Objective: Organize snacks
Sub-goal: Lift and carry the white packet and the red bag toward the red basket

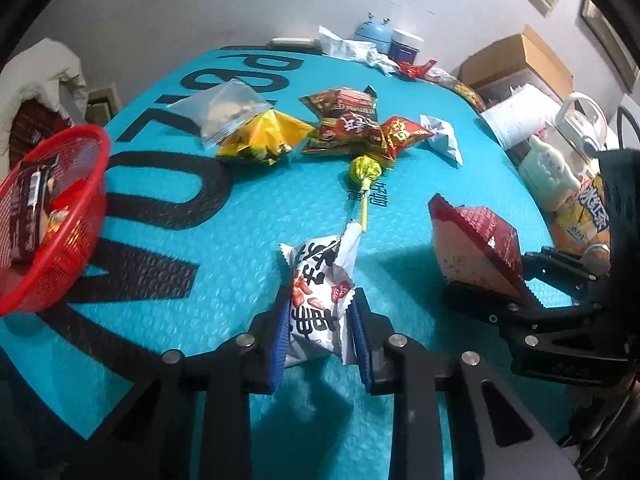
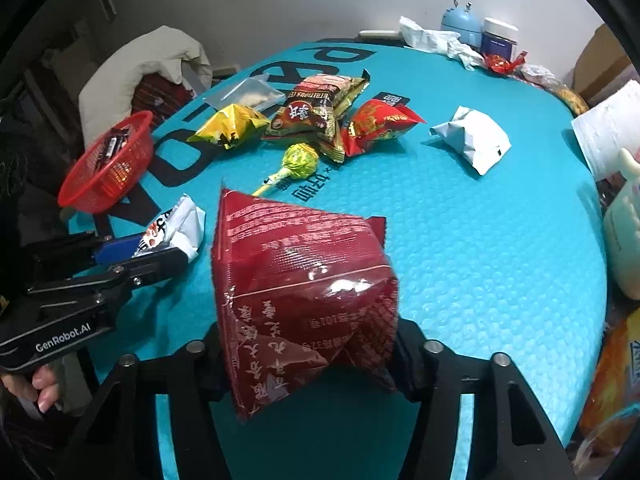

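Note:
My left gripper is shut on a white snack packet with red and black print, held low over the teal mat. From the right wrist view that gripper and the white snack packet show at the left. My right gripper is shut on a dark red packet, lifted off the mat. The left wrist view has this gripper and the dark red packet at the right. A red mesh basket at the mat's left edge holds a dark brown packet.
Mid-mat lie a clear bag, a yellow packet, brown and red packets, a green lollipop and a white packet. Tissue, a jar and a blue gadget stand at the far edge. A cream plush and a box crowd the right.

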`<control>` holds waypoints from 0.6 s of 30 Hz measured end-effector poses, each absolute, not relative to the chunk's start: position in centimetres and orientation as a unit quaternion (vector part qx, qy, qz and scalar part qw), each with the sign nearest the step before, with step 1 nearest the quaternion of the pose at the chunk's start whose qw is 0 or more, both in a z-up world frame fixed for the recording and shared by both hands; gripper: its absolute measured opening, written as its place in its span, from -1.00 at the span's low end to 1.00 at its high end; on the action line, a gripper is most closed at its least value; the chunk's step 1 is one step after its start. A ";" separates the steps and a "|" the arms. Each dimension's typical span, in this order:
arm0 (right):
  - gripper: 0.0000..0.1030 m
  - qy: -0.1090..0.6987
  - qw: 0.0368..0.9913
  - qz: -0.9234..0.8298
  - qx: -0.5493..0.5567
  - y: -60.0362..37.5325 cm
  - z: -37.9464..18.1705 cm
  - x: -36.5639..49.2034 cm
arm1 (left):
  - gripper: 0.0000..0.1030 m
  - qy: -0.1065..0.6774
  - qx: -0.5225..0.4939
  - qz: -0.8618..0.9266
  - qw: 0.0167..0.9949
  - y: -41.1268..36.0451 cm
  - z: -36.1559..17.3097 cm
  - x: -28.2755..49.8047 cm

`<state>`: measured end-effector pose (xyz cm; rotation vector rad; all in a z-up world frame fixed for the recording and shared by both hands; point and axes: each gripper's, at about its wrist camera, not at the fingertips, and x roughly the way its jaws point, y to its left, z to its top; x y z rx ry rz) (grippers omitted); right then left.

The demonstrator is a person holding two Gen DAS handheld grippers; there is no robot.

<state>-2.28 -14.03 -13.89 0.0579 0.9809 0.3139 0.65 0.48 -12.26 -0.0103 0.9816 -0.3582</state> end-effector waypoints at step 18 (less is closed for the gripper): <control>0.09 0.412 0.887 0.207 0.023 -13.4 -11.2 -6.6 | -0.47 0.429 -0.042 -0.159 0.888 1.3 -8.6 -4.1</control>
